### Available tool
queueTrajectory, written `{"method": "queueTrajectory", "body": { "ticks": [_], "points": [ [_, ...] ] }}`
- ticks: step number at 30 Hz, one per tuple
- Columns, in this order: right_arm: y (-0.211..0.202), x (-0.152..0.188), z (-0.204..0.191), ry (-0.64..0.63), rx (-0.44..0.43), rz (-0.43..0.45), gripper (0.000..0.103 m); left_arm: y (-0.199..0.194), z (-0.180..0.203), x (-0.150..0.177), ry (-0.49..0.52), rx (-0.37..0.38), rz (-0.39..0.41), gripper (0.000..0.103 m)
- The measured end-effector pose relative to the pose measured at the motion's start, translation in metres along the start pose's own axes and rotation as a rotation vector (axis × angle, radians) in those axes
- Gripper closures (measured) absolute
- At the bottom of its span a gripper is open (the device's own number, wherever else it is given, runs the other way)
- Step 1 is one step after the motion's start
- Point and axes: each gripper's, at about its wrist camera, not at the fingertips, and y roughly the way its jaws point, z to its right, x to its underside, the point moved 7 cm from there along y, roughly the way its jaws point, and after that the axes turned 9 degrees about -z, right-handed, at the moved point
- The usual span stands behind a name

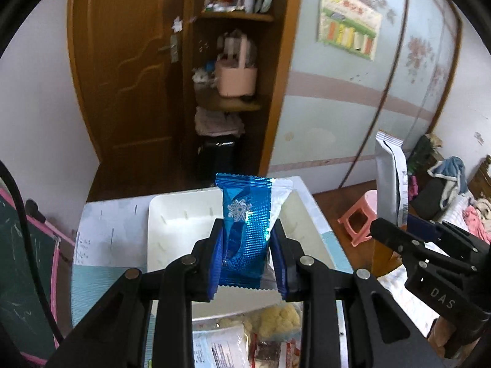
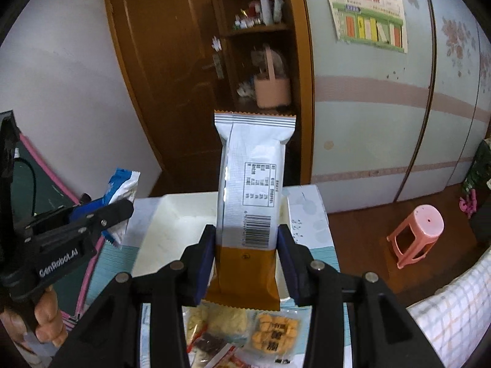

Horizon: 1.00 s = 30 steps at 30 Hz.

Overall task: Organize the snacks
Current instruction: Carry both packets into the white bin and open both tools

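Observation:
My left gripper (image 1: 247,242) is shut on a blue foil snack packet with a snowflake (image 1: 244,230), held upright above a white tray (image 1: 172,214). My right gripper (image 2: 245,254) is shut on a tall white and brown snack bar packet (image 2: 250,190), also upright above the tray (image 2: 172,214). The right gripper shows at the right of the left wrist view (image 1: 399,233), with its packet (image 1: 389,181). The left gripper shows at the left of the right wrist view (image 2: 116,211), with the blue packet (image 2: 122,190). Several loose snack packets (image 2: 233,334) lie below the grippers.
The tray sits on a small white and pale blue table (image 1: 101,245). A pink stool (image 2: 417,233) stands on the floor to the right. A brown cupboard with shelves (image 1: 233,61) is behind. A checked cloth (image 2: 454,322) lies at the right. A green board with pink frame (image 1: 27,260) stands at the left.

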Motion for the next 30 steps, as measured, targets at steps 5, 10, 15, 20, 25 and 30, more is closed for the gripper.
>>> {"method": "queueTrajectory", "body": {
  "ticks": [5,10,15,20,25,30],
  "points": [
    [0.034,-0.009,-0.004,0.001,0.014,-0.064,0.061,0.027,-0.01,-0.008,-0.013,-0.042,-0.032,0.075],
    [0.061,-0.022,-0.017,-0.009,-0.021,-0.096,0.053,0.045,-0.031,-0.017,-0.057,-0.058,-0.054,0.011],
    [0.076,-0.021,-0.012,0.066,-0.035,-0.118,0.031,0.046,-0.059,-0.013,-0.115,-0.057,-0.041,0.003],
    [0.068,-0.012,-0.013,0.067,-0.029,-0.122,0.031,0.03,-0.074,-0.011,-0.132,-0.074,0.017,0.003],
    [0.038,-0.014,-0.012,0.106,-0.032,-0.044,0.031,-0.01,-0.076,-0.015,-0.115,-0.082,0.179,0.003],
    [-0.001,-0.012,-0.025,0.071,-0.037,0.029,0.031,-0.039,-0.069,-0.009,-0.083,-0.05,0.161,0.003]
  ]
}}
